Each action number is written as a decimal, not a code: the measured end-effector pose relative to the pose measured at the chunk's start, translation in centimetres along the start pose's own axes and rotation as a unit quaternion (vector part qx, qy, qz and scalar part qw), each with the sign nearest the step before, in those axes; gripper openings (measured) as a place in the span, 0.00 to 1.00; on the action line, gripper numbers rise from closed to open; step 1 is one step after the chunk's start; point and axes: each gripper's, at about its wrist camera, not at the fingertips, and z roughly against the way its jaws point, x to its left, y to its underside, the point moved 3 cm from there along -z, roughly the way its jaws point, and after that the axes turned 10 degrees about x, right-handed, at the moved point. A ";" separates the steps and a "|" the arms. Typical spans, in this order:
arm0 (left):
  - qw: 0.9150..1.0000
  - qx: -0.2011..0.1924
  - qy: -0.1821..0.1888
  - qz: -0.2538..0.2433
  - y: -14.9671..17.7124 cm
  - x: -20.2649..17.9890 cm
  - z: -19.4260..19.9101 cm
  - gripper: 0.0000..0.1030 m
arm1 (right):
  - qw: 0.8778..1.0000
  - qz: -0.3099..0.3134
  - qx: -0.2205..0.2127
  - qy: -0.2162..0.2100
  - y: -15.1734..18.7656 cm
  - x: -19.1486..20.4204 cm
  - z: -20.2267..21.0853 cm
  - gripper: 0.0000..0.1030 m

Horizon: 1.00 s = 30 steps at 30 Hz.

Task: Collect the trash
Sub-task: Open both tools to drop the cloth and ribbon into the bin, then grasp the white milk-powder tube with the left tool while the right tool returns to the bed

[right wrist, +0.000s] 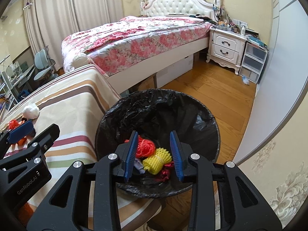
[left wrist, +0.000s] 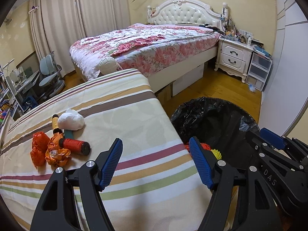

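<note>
A bin with a black liner stands right of the striped table. Inside lie an orange net, a yellow foam net and a dark red scrap. My right gripper is open and empty above the bin. My left gripper is open and empty over the table's right edge. On the table to its left lie crumpled orange wrappers, a red thread spool, a yellow spool and a white wad.
A bed with a floral cover stands behind the table, a white nightstand and clear drawers to its right. A desk and chair are at far left. Wooden floor lies beyond the bin.
</note>
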 end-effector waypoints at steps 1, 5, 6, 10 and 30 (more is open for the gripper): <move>1.000 0.001 -0.003 0.002 0.3 0.4 0.3 0.68 | 1.000 0.002 0.000 -0.002 0.2 0.3 0.1 0.38; 1.000 0.006 -0.018 0.014 1.7 2.1 1.3 0.68 | 1.000 0.013 0.003 -0.010 1.1 1.7 0.7 0.41; 1.000 0.008 -0.021 0.017 2.0 2.6 1.5 0.68 | 1.000 0.016 0.004 -0.012 1.4 2.1 0.8 0.41; 0.998 0.010 -0.043 0.033 3.3 4.7 2.5 0.68 | 0.999 0.027 0.004 -0.019 2.4 3.6 1.5 0.44; 0.992 0.075 -0.068 0.073 10.6 11.2 2.0 0.47 | 0.997 0.069 0.014 -0.044 5.1 8.3 2.4 0.50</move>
